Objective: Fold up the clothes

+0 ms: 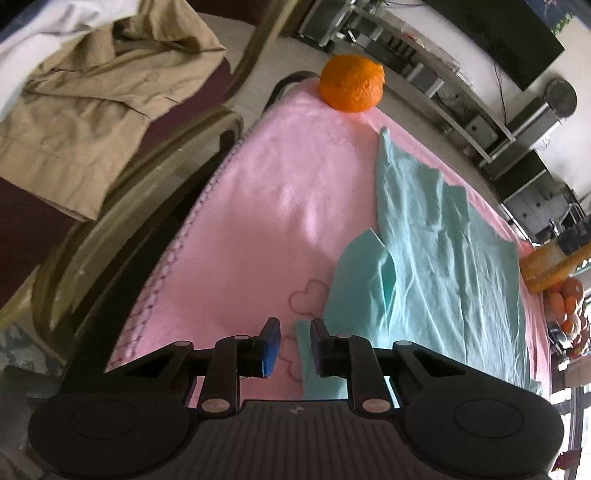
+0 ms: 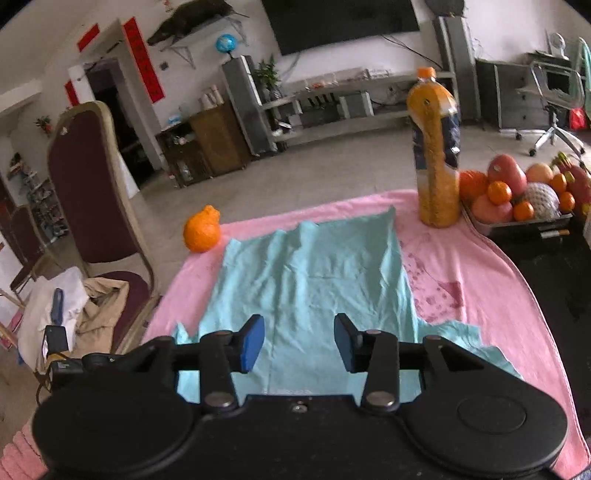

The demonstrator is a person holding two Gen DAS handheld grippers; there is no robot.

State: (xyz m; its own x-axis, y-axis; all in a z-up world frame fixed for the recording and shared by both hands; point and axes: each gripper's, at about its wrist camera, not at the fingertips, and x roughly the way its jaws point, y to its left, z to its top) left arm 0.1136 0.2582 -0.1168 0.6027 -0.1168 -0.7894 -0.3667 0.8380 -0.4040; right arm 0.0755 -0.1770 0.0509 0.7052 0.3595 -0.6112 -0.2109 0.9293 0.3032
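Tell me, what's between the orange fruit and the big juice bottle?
In the right wrist view, the far edge of the teal garment lies between the orange and the juice bottle, with bare pink blanket on either side.

Near hem of teal garment hidden beneath the right gripper body. Fruit tray cut off at the picture edge. Bottle blurred, partly cropped.

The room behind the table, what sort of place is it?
Most likely a home living room: a wall-mounted television, a low media shelf beneath it, and a tray of fruit on the table.
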